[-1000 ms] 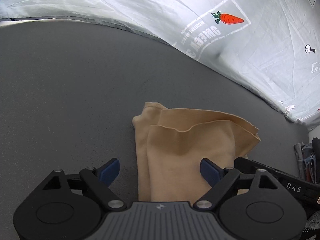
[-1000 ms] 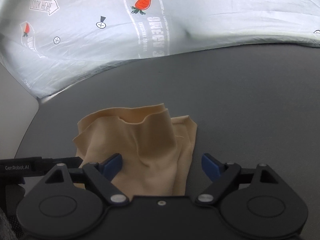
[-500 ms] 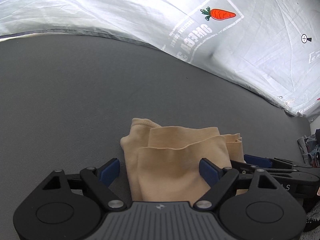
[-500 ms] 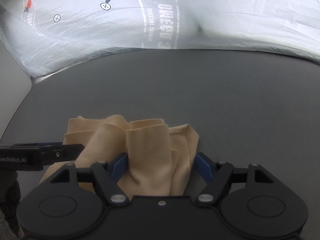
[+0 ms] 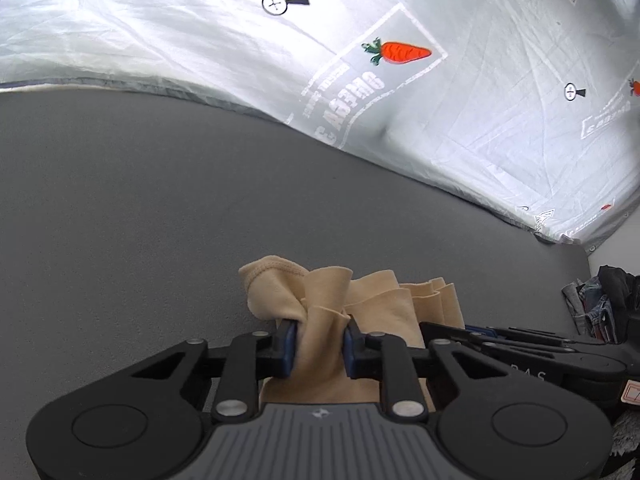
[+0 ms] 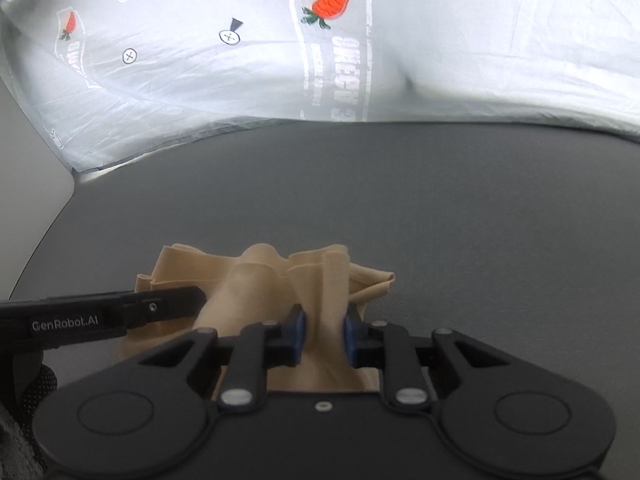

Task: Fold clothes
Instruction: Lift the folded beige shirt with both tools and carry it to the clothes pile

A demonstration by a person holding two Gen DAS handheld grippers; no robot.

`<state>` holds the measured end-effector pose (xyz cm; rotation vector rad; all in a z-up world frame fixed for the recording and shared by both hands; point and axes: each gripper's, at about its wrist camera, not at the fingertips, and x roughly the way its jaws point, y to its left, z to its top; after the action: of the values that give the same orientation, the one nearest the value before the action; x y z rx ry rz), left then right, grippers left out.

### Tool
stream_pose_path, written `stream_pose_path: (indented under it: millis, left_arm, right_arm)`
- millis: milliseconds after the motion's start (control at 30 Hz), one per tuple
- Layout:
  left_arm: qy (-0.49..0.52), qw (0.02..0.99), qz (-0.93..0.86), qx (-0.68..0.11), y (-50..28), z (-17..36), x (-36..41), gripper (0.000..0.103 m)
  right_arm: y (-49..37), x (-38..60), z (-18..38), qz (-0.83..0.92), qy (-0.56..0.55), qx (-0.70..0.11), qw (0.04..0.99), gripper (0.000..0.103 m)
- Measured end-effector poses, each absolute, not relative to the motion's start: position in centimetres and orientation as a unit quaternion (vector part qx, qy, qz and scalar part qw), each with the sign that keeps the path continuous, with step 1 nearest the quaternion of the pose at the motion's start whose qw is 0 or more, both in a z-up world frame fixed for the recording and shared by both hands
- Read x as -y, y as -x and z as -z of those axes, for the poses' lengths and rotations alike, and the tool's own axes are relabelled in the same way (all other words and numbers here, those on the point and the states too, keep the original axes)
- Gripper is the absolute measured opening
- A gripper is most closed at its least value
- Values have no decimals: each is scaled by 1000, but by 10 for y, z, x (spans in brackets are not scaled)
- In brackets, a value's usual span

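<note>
A tan garment (image 5: 376, 304) lies bunched on the grey table (image 5: 160, 208). My left gripper (image 5: 319, 344) is shut on a gathered fold of its near edge; the blue pads press the cloth from both sides. My right gripper (image 6: 324, 338) is shut on another fold of the same garment (image 6: 256, 280). The two grippers are close side by side. The right gripper shows at the right of the left wrist view (image 5: 520, 344). The left gripper shows at the left of the right wrist view (image 6: 104, 316). The cloth under both gripper bodies is hidden.
A white printed sheet with carrot logos (image 5: 396, 52) hangs behind the table and shows in the right wrist view (image 6: 332, 0). A pile of dark and denim clothes (image 5: 600, 304) sits at the table's right end. The table's rounded left corner (image 6: 60, 220) is near.
Both grippers went from open around the garment to shut on it. The cloth has bunched up into raised folds between the pads, and the two grippers have come closer together.
</note>
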<state>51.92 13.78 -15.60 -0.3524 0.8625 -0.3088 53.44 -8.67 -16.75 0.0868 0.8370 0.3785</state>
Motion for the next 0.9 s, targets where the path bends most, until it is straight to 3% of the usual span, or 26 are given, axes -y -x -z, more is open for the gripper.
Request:
stream_pose_path:
  millis: [433, 700, 900]
  left_arm:
    - [163, 924, 199, -283, -405, 46, -112, 20]
    - [152, 943, 226, -192, -357, -33, -70, 20]
    - [153, 948, 231, -156, -317, -60, -26, 20]
  right_arm:
    - [-375, 119, 54, -151, -41, -219, 963, 19]
    - [-317, 165, -14, -145, -47, -116, 982, 19]
    - [-276, 215, -40, -144, -51, -68, 986, 19]
